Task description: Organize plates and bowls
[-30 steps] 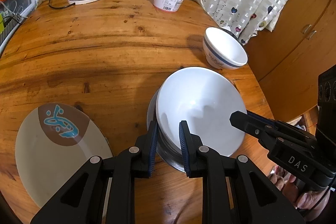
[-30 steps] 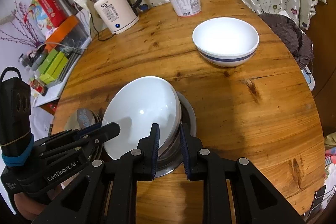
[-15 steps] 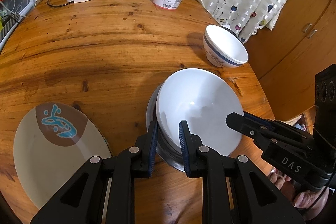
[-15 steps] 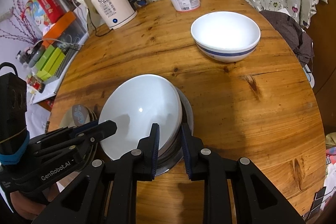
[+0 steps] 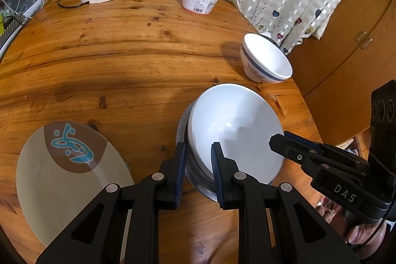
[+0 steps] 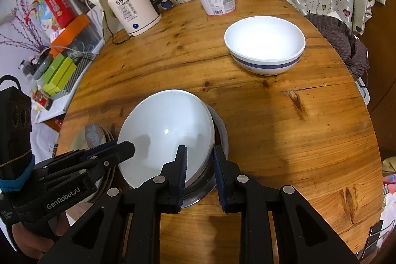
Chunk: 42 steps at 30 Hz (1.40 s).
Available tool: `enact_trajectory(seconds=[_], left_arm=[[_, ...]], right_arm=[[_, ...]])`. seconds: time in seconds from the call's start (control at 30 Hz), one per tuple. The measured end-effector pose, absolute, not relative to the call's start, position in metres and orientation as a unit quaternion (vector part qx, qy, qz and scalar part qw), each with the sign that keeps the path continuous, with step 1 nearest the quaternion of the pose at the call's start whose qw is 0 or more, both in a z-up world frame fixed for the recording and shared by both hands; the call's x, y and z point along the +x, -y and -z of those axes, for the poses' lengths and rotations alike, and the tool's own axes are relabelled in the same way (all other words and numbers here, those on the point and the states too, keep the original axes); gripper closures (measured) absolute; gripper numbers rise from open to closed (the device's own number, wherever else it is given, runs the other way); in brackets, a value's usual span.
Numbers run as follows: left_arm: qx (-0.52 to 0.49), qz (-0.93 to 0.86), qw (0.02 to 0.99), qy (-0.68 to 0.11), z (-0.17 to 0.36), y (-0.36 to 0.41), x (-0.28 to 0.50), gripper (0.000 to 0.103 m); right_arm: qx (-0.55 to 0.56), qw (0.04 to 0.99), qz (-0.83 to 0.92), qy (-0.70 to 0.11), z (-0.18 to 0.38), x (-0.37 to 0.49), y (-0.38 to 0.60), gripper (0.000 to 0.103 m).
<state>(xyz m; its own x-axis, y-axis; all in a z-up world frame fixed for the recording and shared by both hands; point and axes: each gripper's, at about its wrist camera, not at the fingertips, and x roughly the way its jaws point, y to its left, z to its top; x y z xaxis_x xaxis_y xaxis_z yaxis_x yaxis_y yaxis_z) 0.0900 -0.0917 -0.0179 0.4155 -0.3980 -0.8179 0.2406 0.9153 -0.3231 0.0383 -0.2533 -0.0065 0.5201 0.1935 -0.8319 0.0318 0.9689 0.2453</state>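
- The metal dish point(image 5: 198, 180) under the white bowl point(image 5: 235, 130) is mostly covered; I see only its grey rim, so I cannot tell how deep it is.
- In the right wrist view the patterned plate point(image 6: 92, 134) is largely hidden behind the left gripper's body and the white bowl; only a sliver with the blue mark shows. The left wrist view shows it in full point(image 5: 69, 177), lying flat on the wooden table point(image 5: 123, 61), with its lower edge cut off by the gripper frame.
- A dark cloth point(image 6: 341, 41) hangs past the far table edge (what it rests on is out of sight).
- Left gripper point(image 5: 198, 165): I have it low at the near left edge of the stack. Its jaws stand narrowly apart, straddling the rims of the white bowl and metal dish; whether the pads actually press the rims I cannot tell.
- Right gripper point(image 6: 199, 166): mirrored pose at the stack's right edge, jaws likewise narrowly apart around the rims, contact unclear.
- The blue-banded bowl point(image 6: 264, 46) stands upright, well apart from the stack, toward the far right of the table.
- A kettle point(image 6: 135, 9) and a plastic tub point(image 6: 217, 0) stand at the far edge.
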Motion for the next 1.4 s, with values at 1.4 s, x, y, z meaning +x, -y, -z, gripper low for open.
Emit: enact_trajectory(seconds=[1.4], left_arm=[[-0.038,0.207,0.860,-0.464,-0.014,0.107,0.093,0.081]], right_arm=[[0.123,0.884,-0.045,-0.449,-0.018,0.032,0.274,0.064]])
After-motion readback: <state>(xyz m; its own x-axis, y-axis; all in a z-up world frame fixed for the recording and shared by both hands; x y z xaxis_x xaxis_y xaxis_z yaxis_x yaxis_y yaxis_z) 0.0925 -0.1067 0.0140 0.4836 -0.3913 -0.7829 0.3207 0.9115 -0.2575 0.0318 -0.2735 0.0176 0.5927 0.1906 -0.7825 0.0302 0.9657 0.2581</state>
